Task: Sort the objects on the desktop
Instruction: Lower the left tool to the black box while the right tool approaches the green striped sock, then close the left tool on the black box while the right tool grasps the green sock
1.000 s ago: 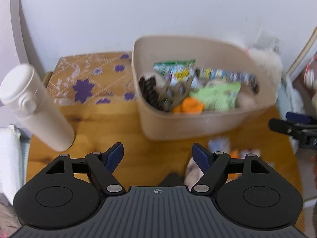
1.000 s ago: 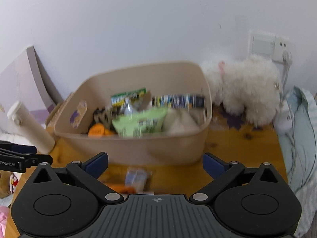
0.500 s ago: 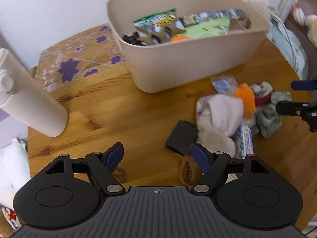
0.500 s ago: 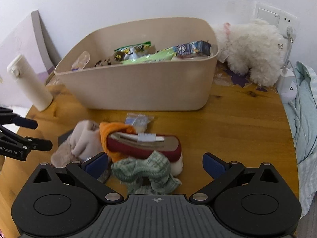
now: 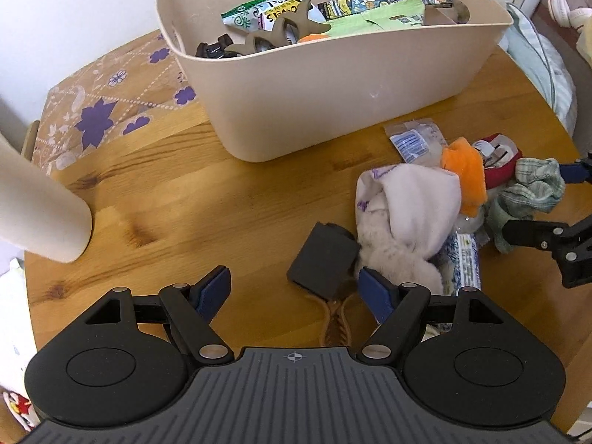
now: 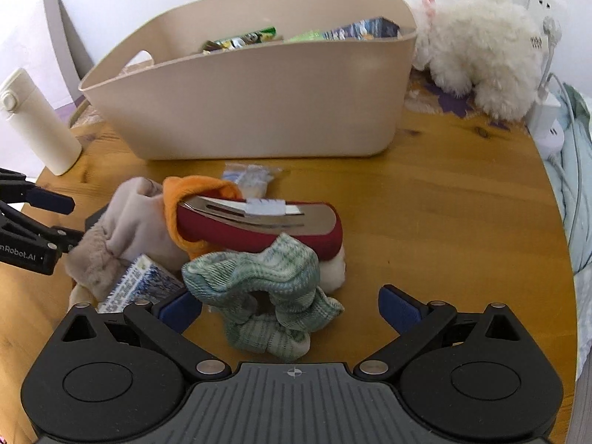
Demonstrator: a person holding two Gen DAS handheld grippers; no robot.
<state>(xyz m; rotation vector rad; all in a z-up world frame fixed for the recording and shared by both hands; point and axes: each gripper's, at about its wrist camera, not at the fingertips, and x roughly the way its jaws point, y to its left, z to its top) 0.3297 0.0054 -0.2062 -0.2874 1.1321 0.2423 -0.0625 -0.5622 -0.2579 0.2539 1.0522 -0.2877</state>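
A pile of small things lies on the wooden table [image 5: 185, 199] in front of a beige bin [image 5: 333, 85] that holds snack packets and clips. My left gripper [image 5: 294, 285] is open just above the table. A black square pad [image 5: 322, 259] and a brown hair clip [image 5: 335, 318] lie between its fingers, untouched. A pale fluffy sock [image 5: 407, 199] lies just right of the pad. My right gripper [image 6: 290, 309] is open over a crumpled green sock [image 6: 266, 285], and its pads stand apart from the sock. Behind the sock lie a red case with a metal plate [image 6: 259, 225] and an orange cloth [image 6: 192, 192].
A cream bottle [image 6: 33, 125] stands at the table's left. A white plush toy [image 6: 481, 48] sits right of the bin [image 6: 259, 103], by a wall socket. A clear packet [image 6: 248, 177] lies in front of the bin, and a blue-and-white packet [image 6: 140, 285] lies in the pile. A purple-flowered mat [image 5: 96, 118] lies beside the bin.
Both grippers have come down and tipped forward, from facing the bin to hanging over the pile. Their jaws have stayed open.
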